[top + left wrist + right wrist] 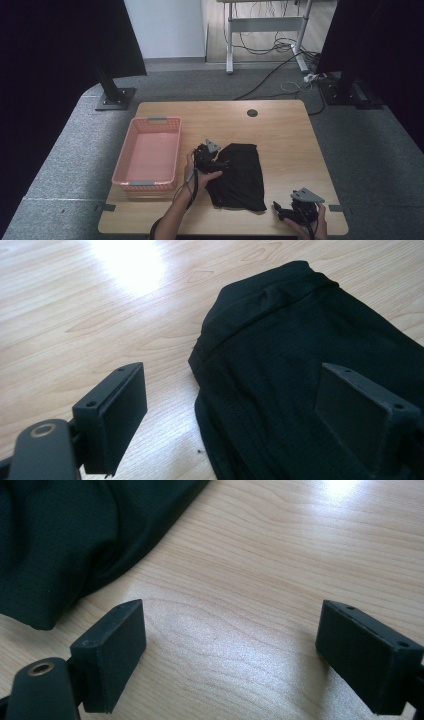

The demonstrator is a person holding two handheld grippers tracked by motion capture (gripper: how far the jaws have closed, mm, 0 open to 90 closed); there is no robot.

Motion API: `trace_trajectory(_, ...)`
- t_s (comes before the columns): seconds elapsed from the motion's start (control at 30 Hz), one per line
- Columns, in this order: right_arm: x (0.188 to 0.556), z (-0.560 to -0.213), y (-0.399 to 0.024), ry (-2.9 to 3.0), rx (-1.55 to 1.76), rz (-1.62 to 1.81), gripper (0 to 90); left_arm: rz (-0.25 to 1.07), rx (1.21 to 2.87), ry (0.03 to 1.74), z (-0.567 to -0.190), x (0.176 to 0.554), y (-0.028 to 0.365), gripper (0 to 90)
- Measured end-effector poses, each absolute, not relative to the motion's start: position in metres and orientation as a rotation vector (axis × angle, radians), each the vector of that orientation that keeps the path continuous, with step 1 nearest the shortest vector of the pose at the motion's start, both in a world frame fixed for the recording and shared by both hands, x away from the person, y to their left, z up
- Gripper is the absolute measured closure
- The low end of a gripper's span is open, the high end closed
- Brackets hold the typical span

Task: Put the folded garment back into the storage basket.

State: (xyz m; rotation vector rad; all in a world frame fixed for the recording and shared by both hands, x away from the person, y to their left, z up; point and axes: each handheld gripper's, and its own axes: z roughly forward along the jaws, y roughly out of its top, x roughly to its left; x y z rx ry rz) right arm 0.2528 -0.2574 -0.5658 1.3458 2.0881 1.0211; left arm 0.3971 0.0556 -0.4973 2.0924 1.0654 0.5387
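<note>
While the black cloth (237, 176) lies flat at the frame's centre, the left gripper (216, 161) hovers over its left edge with jaws apart, likely to pinch it. The right gripper (284, 212), also spread wide, waits at the lower right, off the cloth's near corner

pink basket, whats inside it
The pink basket shows a bare pink floor with nothing in it. Its near wall covers a strip of floor behind it.
</note>
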Motion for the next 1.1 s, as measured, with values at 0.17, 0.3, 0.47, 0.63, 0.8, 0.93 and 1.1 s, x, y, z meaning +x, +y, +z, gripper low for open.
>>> trace_trajectory(0.17, 0.253, -0.566, -0.257, 2.088, 1.345, 1.021, 12.6, 0.530, 2.086, 1.067, -0.494, 0.401, 0.055, 13.1)
trace_trajectory(0.3, 0.253, -0.566, -0.257, 2.088, 1.346, 1.021, 12.7, 0.527, 2.079, 1.070, -0.491, 0.406, 0.056, 13.1)
trace_trajectory(0.47, 0.253, -0.566, -0.257, 2.088, 1.346, 1.021, 12.7, 0.520, 2.079, 1.079, -0.490, 0.413, 0.055, 13.1)
trace_trajectory(0.63, 0.253, -0.566, -0.257, 2.088, 1.346, 1.021, 12.6, 0.523, 2.075, 1.087, -0.490, 0.419, 0.054, 13.2)
trace_trajectory(0.8, 0.253, -0.566, -0.257, 2.088, 1.346, 1.021, 12.6, 0.522, 2.075, 1.091, -0.492, 0.423, 0.051, 13.2)
trace_trajectory(0.93, 0.253, -0.566, -0.257, 2.088, 1.346, 1.022, 12.6, 0.513, 2.078, 1.096, -0.495, 0.428, 0.050, 13.2)
trace_trajectory(1.1, 0.253, -0.566, -0.257, 2.088, 1.346, 1.022, 12.6, 0.495, 2.071, 1.108, -0.499, 0.435, 0.046, 13.2)
